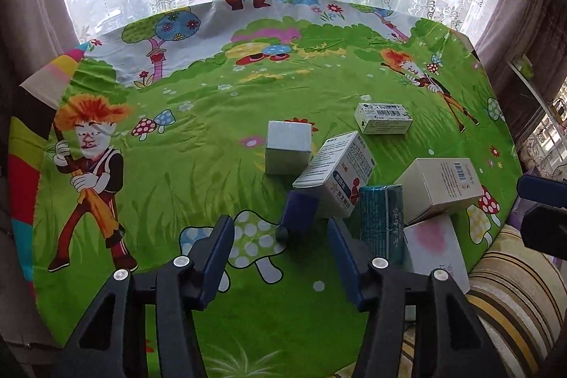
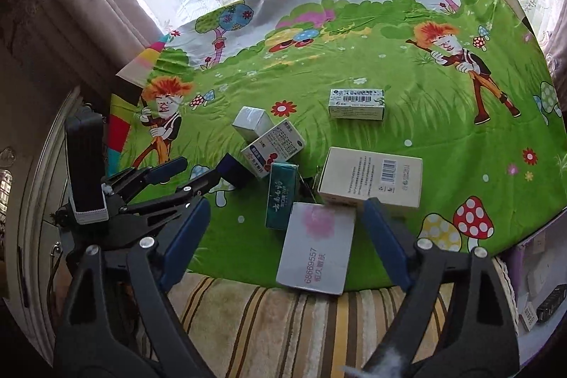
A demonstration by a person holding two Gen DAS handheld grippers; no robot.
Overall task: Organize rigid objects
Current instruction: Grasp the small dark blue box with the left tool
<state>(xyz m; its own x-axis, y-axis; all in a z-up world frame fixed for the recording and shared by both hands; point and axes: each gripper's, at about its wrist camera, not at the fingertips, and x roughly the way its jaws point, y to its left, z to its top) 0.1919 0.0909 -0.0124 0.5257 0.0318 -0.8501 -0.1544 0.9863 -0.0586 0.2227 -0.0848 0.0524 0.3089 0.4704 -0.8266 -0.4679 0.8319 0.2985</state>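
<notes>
Cardboard cartons, judged light, stiff and crushable, want a gentle pinch across their narrow faces. Nearest the right gripper (image 2: pixel 285 238) lies a white box with a pink blot (image 2: pixel 315 250), overhanging the cartoon cloth's (image 2: pixel 389 66) front edge, touching a teal box (image 2: pixel 281 195) and a cream barcode box (image 2: pixel 372 178). Both grippers gape wide, empty; the left gripper (image 1: pixel 280 232) hovers near a tilted medicine box (image 1: pixel 335 170).

Boxes (image 2: pixel 370 178) crowd the near edge; the green cloth (image 1: pixel 198 144) leftward seems open.
</notes>
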